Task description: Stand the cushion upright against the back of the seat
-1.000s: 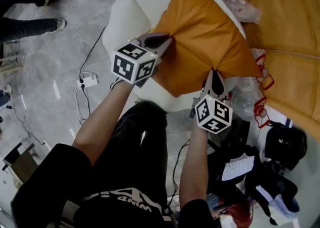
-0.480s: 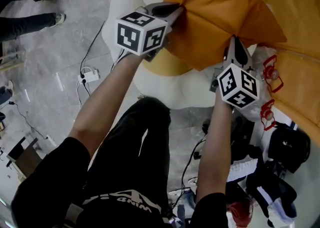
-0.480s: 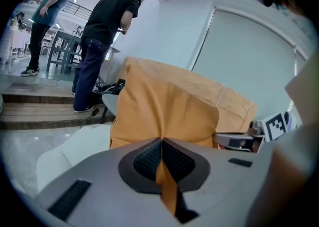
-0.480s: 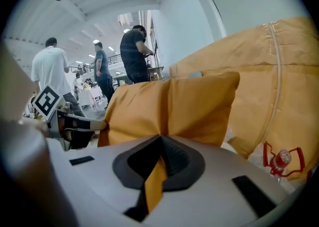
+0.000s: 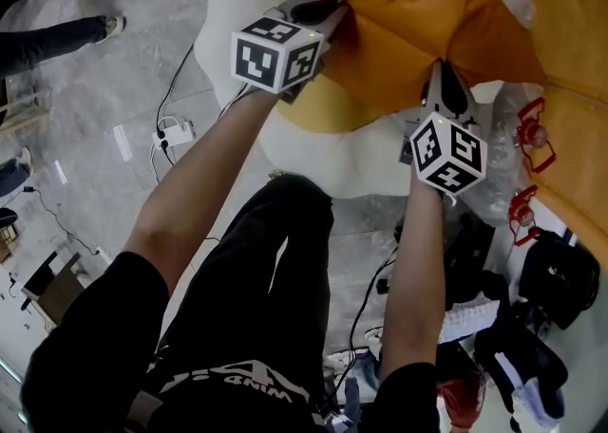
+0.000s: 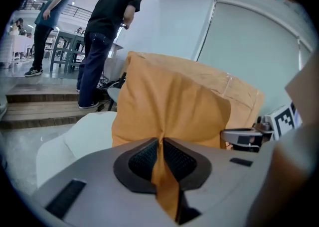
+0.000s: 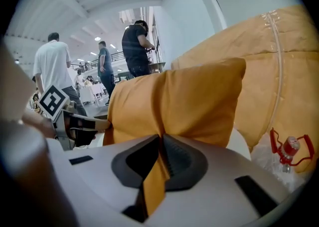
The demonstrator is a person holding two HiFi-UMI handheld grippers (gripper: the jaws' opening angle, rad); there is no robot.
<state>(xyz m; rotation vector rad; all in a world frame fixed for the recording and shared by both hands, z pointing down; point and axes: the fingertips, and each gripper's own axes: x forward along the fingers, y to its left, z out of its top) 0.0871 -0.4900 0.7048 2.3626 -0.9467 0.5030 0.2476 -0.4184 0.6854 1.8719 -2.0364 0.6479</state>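
An orange cushion point(image 5: 408, 13) stands on edge over the white seat point(image 5: 313, 151), with its lower edge toward me. My left gripper point(image 5: 332, 13) is shut on the cushion's left corner. In the left gripper view, orange fabric point(image 6: 169, 106) runs down between the dark pads point(image 6: 142, 159). My right gripper point(image 5: 445, 75) is shut on the lower right edge. In the right gripper view, a fold of the cushion point(image 7: 174, 101) is pinched between its pads point(image 7: 177, 161). Each gripper view shows the other gripper's marker cube beside the cushion.
A large orange padded mass point(image 5: 570, 42) rises to the right of the seat. Against it lies a clear plastic bag with red-handled bottles point(image 5: 527, 137). Black bags point(image 5: 556, 274) lie on the floor at lower right, cables and a power strip point(image 5: 171, 146) at left. People point(image 6: 107, 37) stand behind.
Both grippers have moved away from me across the white seat and taken the cushion with them. Both grips look the same as before.
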